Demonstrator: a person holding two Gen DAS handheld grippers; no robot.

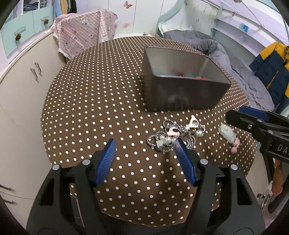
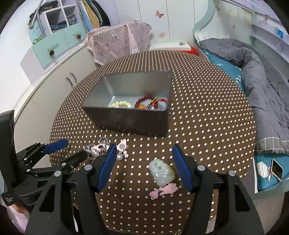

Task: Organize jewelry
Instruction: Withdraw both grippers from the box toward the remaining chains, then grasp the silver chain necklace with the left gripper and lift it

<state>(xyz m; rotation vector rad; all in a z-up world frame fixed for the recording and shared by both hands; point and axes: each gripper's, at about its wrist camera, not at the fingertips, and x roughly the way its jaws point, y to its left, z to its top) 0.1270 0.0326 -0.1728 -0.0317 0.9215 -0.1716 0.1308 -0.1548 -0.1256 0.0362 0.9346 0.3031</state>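
I am in a home bedroom: a bed (image 2: 260,101) with a grey duvet at right, hanging clothes (image 2: 94,12) upper left, butterfly stickers (image 2: 159,14) on the wall.

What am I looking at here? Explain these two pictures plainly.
A person holds hand tongs with blue pads, one in each hand; each carries a camera looking along its fingers. One picture is from the left tongs, the other from the right tongs. Both are open and hold nothing. On the dotted tablecloth stands a grey tin with bead bracelets inside. In front lie a tangled chain with pearls and a pale green pendant with pink charms.
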